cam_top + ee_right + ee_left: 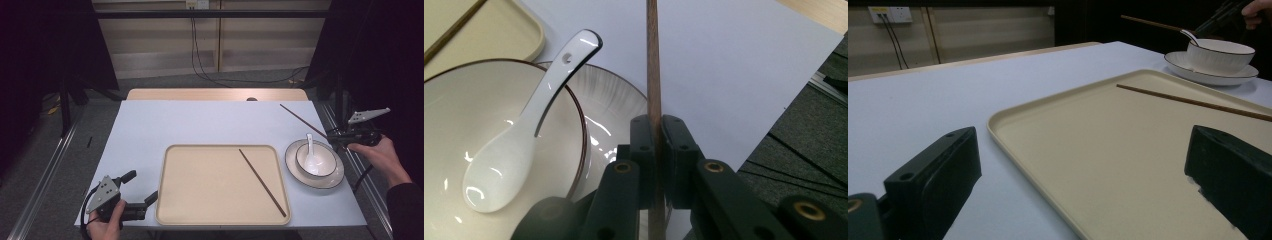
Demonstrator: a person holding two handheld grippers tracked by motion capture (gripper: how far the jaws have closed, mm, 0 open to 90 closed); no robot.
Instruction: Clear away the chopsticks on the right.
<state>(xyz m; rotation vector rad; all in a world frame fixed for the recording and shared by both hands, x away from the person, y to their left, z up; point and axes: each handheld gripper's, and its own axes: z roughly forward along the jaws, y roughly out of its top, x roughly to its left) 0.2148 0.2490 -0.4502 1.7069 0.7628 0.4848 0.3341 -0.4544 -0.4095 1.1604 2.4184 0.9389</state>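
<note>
- The tabletop is pale blue-white with a wooden strip along its far edge; a beige tray lies at the lower centre of the high view.
- One brown chopstick lies diagonally inside the tray, on its right half, running from the upper middle down to the lower right corner.
- Just right of the tray sits a white plate with a dark rim, and a white bowl with a dark rim stands on it. A white spoon rests in the bowl, its handle leaning over the far rim.
- The right gripper, at the right edge of the high view beside the plate, has its jaws clenched on a second chopstick. That stick is lifted off the tabletop and slants toward the upper left of the frame. In the right gripper view it runs straight up between the jaws, with the spoon and bowl at the left.
- The left gripper is at the lower left of the high view, held in a hand near the tray's left corner. Its jaws are spread wide and grasp nothing; in the left gripper view the tray's near rim lies between them.
- A wall socket with plugged cables shows at the upper left of the left gripper view; a yellow label on it is too small to read.
</note>
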